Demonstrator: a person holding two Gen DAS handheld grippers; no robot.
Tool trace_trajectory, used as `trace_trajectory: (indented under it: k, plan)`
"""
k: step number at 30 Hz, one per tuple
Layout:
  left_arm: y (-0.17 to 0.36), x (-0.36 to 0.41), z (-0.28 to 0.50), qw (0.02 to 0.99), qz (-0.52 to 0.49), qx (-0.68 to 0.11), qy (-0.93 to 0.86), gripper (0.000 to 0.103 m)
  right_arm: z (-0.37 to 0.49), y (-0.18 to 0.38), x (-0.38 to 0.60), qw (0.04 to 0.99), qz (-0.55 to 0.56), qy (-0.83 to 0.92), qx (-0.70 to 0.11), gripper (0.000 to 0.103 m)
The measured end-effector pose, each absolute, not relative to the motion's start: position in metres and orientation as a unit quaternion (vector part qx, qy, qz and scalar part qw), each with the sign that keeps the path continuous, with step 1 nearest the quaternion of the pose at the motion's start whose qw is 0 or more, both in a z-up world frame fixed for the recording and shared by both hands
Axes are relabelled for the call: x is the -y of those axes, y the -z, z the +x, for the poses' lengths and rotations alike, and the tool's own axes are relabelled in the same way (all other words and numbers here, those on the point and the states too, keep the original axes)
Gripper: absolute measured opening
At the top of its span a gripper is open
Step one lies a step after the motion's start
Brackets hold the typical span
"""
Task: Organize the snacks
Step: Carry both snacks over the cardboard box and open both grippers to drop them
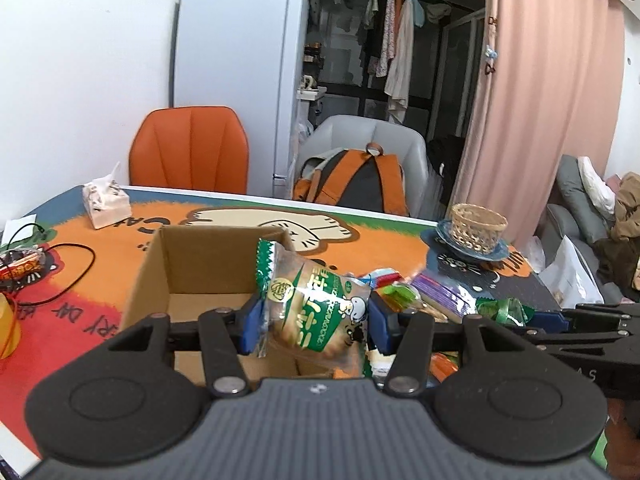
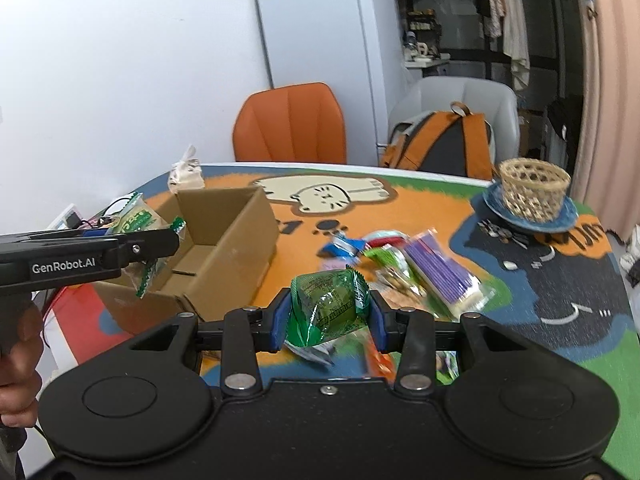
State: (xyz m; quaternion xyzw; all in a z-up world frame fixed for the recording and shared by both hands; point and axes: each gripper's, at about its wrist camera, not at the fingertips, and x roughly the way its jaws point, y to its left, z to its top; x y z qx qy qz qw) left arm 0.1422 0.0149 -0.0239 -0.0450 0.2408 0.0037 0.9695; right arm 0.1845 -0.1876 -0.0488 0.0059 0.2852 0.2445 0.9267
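My left gripper (image 1: pixel 310 326) is shut on a green-and-white biscuit packet (image 1: pixel 312 304) and holds it over the near right corner of an open cardboard box (image 1: pixel 192 264). The same packet (image 2: pixel 138 224) shows in the right wrist view, above the box (image 2: pixel 224 240). My right gripper (image 2: pixel 328 320) is shut on a shiny green snack packet (image 2: pixel 326 308), held above the table to the right of the box; it also shows in the left wrist view (image 1: pixel 504 310). A pile of loose snacks (image 2: pixel 404 268) with a purple packet (image 2: pixel 440 276) lies on the mat beyond it.
A woven basket (image 2: pixel 534 188) on a blue plate (image 2: pixel 568 214) stands at the far right. A tissue pack (image 1: pixel 105 204) sits far left, with black cables (image 1: pixel 68 276) and a snack bar (image 1: pixel 20 268) at the left edge. An orange chair (image 1: pixel 190 150) stands behind the table.
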Motion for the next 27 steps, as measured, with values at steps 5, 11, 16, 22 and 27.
trace_trajectory:
  k: [5,11,16,22,27]
  plan:
    - [0.021,-0.034,0.145,0.969,-0.061,-0.238,-0.022,0.052,0.189,0.040,0.174,0.928,0.016,-0.254,-0.274,0.040]
    - [0.021,-0.056,0.148,0.967,-0.069,-0.240,-0.040,0.052,0.192,0.034,0.153,0.925,0.012,-0.270,-0.266,0.040]
    - [0.025,-0.076,0.153,0.965,-0.080,-0.243,-0.058,0.052,0.195,0.034,0.136,0.922,0.008,-0.280,-0.267,0.040]
    - [0.033,-0.095,0.164,0.959,-0.092,-0.257,-0.075,0.052,0.202,0.034,0.117,0.918,0.007,-0.288,-0.272,0.040]
    - [0.037,-0.112,0.168,0.956,-0.105,-0.260,-0.083,0.055,0.209,0.033,0.101,0.917,0.005,-0.291,-0.274,0.040]
